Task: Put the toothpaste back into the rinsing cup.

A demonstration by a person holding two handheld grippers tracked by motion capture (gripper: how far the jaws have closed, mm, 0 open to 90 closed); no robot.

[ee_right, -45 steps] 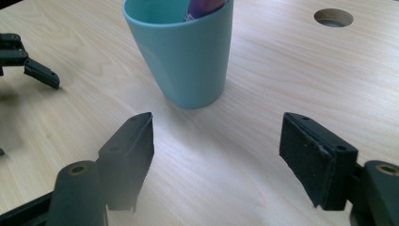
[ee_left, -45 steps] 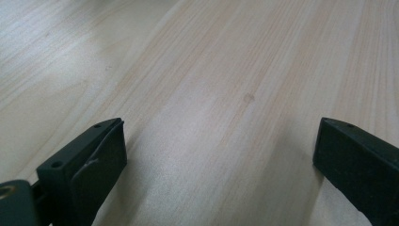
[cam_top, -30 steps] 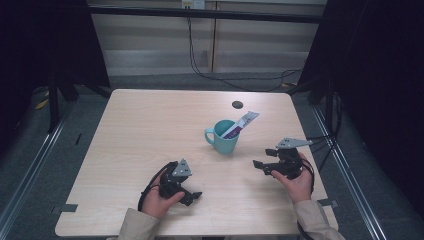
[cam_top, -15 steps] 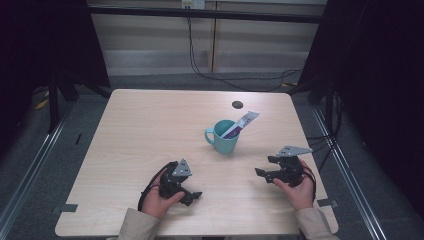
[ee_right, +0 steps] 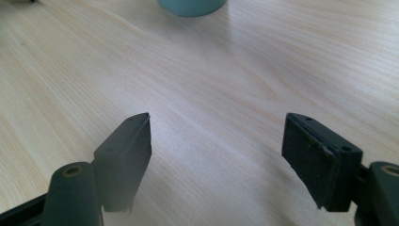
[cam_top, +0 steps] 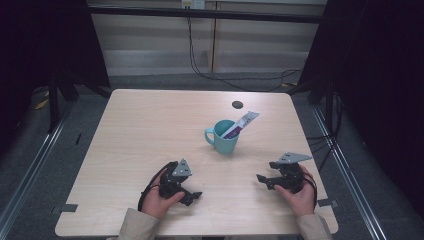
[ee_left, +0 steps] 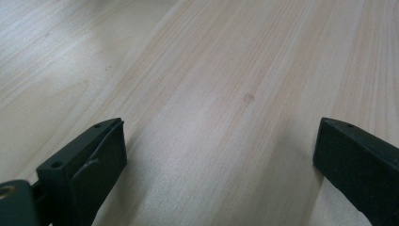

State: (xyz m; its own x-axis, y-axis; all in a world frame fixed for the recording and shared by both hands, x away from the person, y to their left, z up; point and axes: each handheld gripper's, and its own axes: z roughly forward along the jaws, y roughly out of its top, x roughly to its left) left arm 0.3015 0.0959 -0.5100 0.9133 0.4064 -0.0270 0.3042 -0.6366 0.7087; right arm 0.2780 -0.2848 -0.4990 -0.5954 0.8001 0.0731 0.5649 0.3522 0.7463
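Observation:
A teal mug (cam_top: 223,137) stands near the middle of the wooden table (cam_top: 150,125), with a white and purple tube (cam_top: 241,124) leaning out of it to the right. Its base (ee_right: 190,5) shows at the top of the right gripper view. My left gripper (cam_top: 194,196) rests low on the table near the front edge, held in a hand; its jaws stand wide apart over bare wood (ee_left: 221,141). My right gripper (cam_top: 264,175) sits at the front right, pointing left toward the mug, jaws open with nothing between them (ee_right: 216,141).
A small dark round mark (cam_top: 237,104) lies on the table behind the mug. Dark frame posts and cables stand beyond the table's far edge. A rail (cam_top: 350,170) runs along the floor on the right.
My right gripper has come down and back toward the table's front edge. The left gripper, the mug and the tube have stayed where they were.

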